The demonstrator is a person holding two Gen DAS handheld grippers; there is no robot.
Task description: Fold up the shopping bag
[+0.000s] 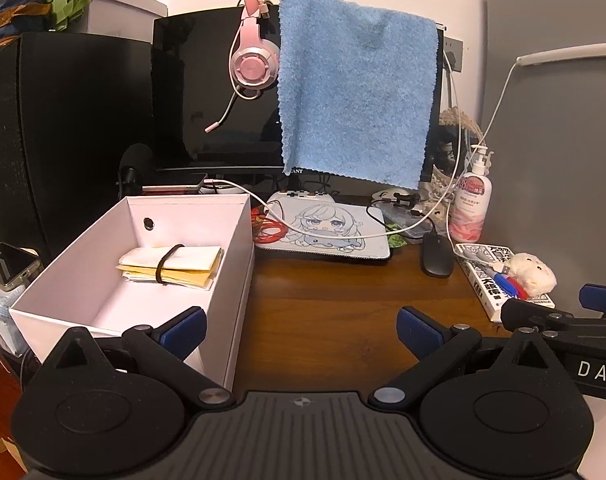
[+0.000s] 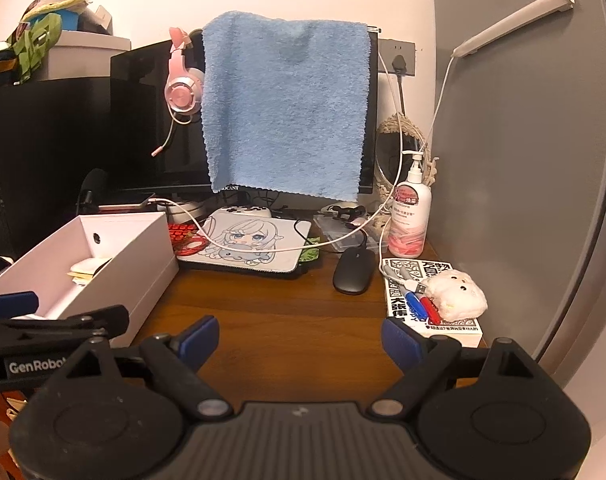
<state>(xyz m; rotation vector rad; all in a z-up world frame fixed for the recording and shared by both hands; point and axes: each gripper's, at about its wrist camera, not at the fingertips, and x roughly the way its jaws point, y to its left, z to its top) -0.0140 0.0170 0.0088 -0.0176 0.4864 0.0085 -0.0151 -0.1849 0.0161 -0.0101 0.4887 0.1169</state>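
Both tongs, left tongs (image 1: 301,330) and right tongs (image 2: 301,338), gape wide, released, grasping nothing above the desk (image 1: 323,312).

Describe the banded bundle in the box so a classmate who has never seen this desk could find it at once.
Start at the open white box at the desk's left, beside the cartoon mouse pad. On its floor, near the back wall, lies a folded cream and yellow bundle. It is the only thing in the box, cinched by a black band.

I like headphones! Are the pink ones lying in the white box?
No, the pink headphones hang on the monitor; the white box holds banded papers.
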